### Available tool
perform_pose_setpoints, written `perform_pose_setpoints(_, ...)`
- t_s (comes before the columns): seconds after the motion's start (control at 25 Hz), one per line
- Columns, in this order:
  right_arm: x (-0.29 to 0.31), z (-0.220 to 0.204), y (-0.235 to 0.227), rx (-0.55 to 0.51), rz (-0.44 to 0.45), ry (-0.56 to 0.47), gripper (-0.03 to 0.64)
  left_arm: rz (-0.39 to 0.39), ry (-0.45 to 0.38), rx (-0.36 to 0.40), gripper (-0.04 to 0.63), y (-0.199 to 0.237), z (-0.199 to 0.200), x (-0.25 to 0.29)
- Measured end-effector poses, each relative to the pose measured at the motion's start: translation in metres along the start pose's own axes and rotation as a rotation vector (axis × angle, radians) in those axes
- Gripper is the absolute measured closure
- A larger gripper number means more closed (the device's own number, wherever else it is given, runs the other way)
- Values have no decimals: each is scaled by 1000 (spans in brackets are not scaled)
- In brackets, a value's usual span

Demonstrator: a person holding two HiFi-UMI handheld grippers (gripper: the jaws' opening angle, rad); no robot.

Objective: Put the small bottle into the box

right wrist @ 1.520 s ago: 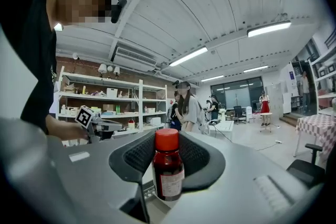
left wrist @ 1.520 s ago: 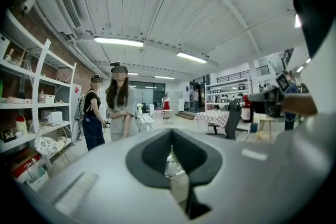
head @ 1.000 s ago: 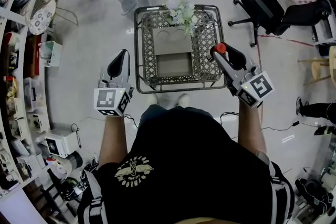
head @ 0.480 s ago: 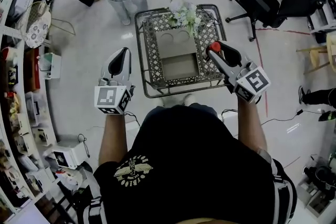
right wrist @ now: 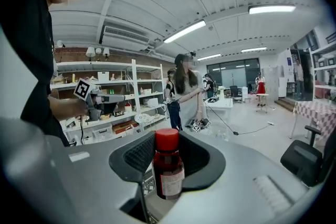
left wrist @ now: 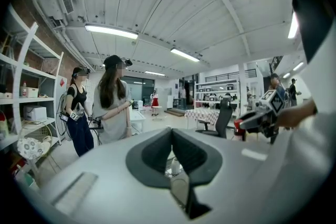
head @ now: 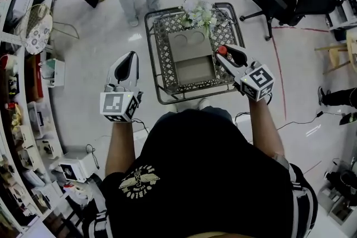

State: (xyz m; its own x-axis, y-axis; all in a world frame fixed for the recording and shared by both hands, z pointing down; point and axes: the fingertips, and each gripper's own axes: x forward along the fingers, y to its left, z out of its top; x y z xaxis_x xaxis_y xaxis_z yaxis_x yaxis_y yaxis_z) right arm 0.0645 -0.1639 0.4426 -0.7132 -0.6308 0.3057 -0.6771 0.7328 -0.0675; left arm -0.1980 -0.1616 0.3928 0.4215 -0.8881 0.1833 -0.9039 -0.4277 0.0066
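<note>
right gripper (head: 225, 55): jaws are clamping the small bottle (right wrist: 168, 165), dark red with a red cap and a pale label, which is standing upright between the pads. in the head view the bottle is hanging by the right edge of the box (head: 195, 68), an open cardboard box that is sitting on the lattice-topped table (head: 159, 58). flowers (head: 198, 13) are lying at the table's far side. left gripper (head: 130, 56): jaws are resting together, gripping nothing, off the table's left side.

small bottle (right wrist: 168, 165): dark red, red cap, upright, pinched between my right fingers (right wrist: 137, 153) | box (head: 192, 57): open cardboard, just below-left of those fingers
</note>
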Motion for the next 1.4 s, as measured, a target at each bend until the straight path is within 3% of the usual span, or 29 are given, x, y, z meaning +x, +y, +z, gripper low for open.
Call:
perform_pose_setpoints(1.0, 69, -172, -20, 123, 58, 272, 468, 88, 53, 7, 595, 26, -17, -12)
perform_pose_setpoints(1.4, 93, -229, -22, 109, 103, 365, 468, 122, 83, 14, 595, 29, -21, -14)
